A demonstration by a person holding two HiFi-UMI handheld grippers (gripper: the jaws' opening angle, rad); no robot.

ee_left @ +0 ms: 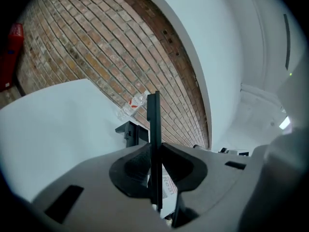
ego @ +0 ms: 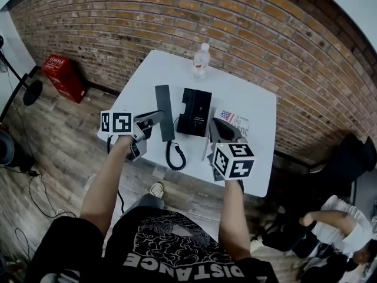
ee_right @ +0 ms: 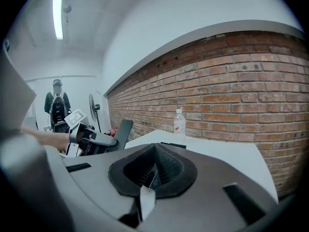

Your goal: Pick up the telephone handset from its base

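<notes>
We hold the black handset (ego: 164, 112) in the left gripper's (ego: 154, 118) nearly closed jaws, off and just left of its base (ego: 195, 112) on the white worktop (ego: 253, 108), while the right gripper's (ego: 219, 128) jaws pinch a thin card (ee_right: 147, 200).

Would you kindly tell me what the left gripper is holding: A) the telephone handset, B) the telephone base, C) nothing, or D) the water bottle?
A: the left gripper has its jaws clamped on the black telephone handset, which sits off its base, to the left of it, in the head view.
</notes>
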